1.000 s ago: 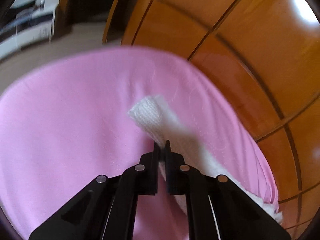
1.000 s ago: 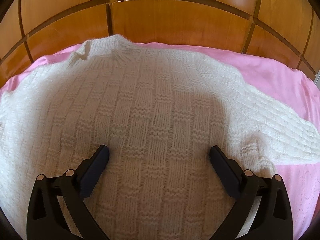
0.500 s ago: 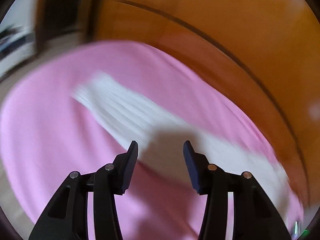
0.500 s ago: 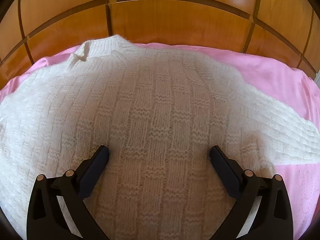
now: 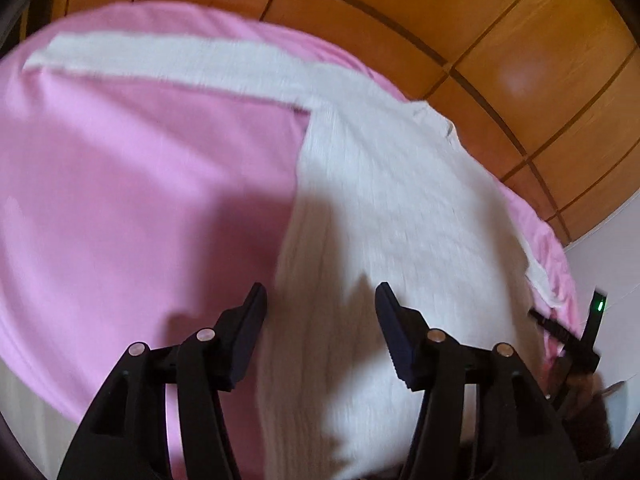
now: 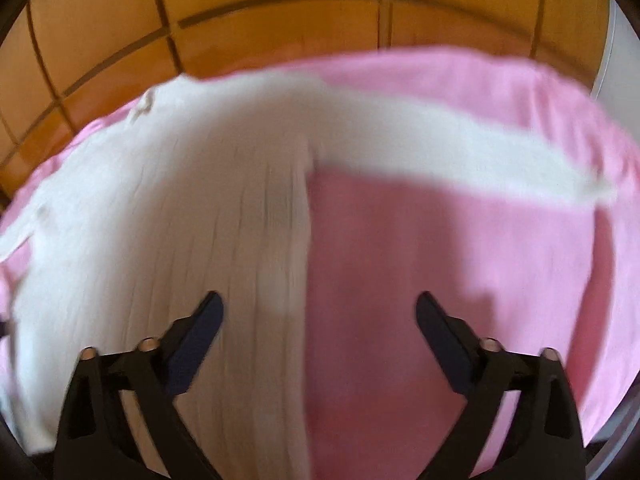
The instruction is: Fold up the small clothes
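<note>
White knit sweater (image 5: 384, 200) flat on pink sheet (image 5: 140, 168), sleeve toward 10 o'clock; left hand-held gripper (image 5: 320, 300) just opening, right hand-held gripper (image 6: 318, 306) closing, both apart, empty.

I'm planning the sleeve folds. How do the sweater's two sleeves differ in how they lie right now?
In the left wrist view, the left sleeve is stretched out straight across the pink sheet, in full view. The right sleeve shows only as a short bit at the sheet's edge. Both are white knit, and neither is folded onto the body yet.
</note>
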Action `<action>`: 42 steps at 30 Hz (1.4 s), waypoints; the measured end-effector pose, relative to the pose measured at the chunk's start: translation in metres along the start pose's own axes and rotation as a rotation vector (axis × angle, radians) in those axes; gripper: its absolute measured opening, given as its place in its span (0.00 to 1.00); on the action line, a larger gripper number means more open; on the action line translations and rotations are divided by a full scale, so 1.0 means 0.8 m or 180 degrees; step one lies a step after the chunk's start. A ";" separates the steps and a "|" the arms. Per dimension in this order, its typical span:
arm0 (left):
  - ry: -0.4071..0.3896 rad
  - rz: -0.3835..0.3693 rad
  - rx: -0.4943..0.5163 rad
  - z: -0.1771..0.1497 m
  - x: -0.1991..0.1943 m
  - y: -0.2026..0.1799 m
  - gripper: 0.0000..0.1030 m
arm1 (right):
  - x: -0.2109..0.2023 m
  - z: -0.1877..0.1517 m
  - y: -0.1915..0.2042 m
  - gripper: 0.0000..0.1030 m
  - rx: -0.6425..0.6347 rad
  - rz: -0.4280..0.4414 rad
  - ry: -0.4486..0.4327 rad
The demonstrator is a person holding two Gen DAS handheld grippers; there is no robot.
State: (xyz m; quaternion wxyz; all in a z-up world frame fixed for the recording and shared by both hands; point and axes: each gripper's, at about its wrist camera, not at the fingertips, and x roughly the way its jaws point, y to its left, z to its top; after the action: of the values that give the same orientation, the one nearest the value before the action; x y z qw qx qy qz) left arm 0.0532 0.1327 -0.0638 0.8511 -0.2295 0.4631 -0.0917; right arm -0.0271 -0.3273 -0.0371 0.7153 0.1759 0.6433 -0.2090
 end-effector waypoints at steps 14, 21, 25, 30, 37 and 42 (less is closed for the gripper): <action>0.0116 0.0117 0.0136 -0.036 -0.023 0.008 0.04 | -0.087 -0.083 0.006 0.04 -0.0386 0.0342 0.0149; 0.0226 0.0389 0.0157 -0.035 -0.009 0.003 0.23 | -0.063 -0.090 -0.012 0.04 -0.0381 0.0422 0.0398; -0.0068 0.0385 0.0231 -0.009 -0.029 -0.015 0.44 | -0.069 -0.044 -0.067 0.44 0.0122 0.0385 0.0089; -0.0276 0.0281 0.0247 0.023 -0.027 -0.046 0.54 | -0.053 0.029 -0.204 0.44 0.1366 0.0083 -0.0385; -0.0020 0.0086 0.0397 0.028 0.023 -0.103 0.55 | 0.003 0.078 -0.363 0.42 0.2831 -0.0275 -0.0602; 0.0141 0.0092 0.0496 0.020 0.050 -0.130 0.55 | 0.027 0.120 -0.386 0.06 0.2738 -0.0577 -0.0508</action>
State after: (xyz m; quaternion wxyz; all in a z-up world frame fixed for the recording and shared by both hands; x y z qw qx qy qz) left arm 0.0948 0.0314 -0.0366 0.8572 -0.1537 0.4766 -0.1203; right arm -0.1060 -0.6414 -0.0425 0.6032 0.3836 0.4534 -0.5323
